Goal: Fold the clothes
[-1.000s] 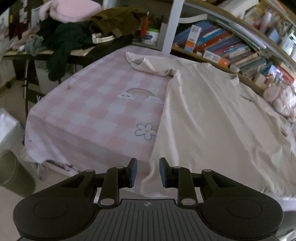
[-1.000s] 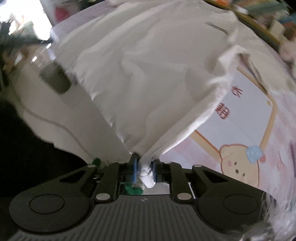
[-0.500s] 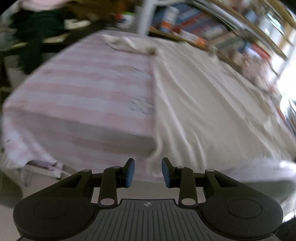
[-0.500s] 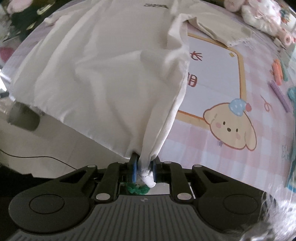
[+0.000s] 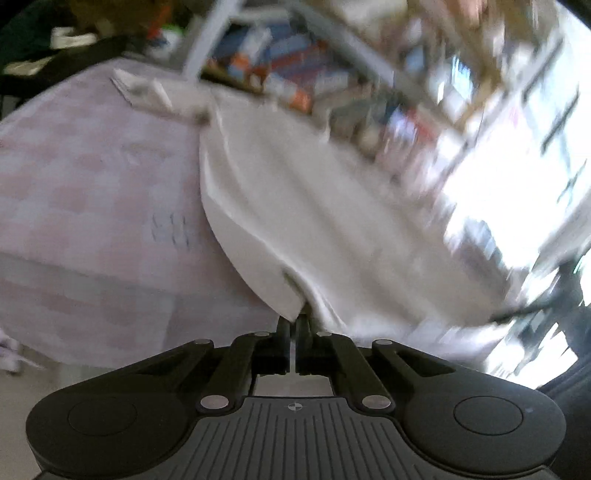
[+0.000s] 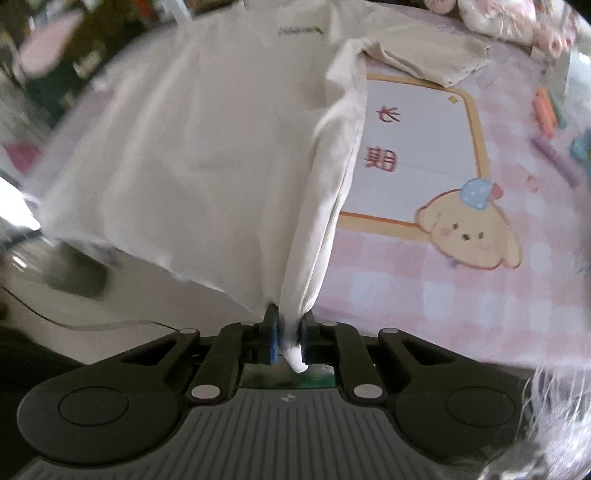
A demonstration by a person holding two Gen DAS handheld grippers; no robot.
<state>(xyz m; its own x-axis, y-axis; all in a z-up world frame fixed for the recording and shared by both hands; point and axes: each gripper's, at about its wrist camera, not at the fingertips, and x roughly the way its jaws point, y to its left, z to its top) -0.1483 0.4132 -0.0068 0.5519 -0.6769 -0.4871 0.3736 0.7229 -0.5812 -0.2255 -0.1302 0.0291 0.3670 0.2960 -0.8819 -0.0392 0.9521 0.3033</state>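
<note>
A cream T-shirt (image 6: 207, 147) lies spread on a pink checked bed sheet (image 6: 424, 288), its lower hem hanging over the bed's near edge. My right gripper (image 6: 287, 325) is shut on a bunched bottom corner of the shirt, and its jaws are closing a little tighter on the cloth. In the blurred left wrist view the same shirt (image 5: 314, 206) runs away from me over the sheet (image 5: 92, 192). My left gripper (image 5: 294, 325) is shut, with the shirt's other hem corner pinched at its fingertips. One sleeve (image 6: 424, 55) lies flat at the far right.
A bookshelf (image 5: 295, 74) runs along the far side of the bed. Plush toys (image 6: 498, 18) sit at the far right corner. A dark bin (image 6: 74, 273) and a cable lie on the floor to the left below the bed's edge.
My left gripper went from open near the hem to shut on the shirt's corner, and its view swung right. My right gripper kept its hold and rolled, lifting the corner slightly.
</note>
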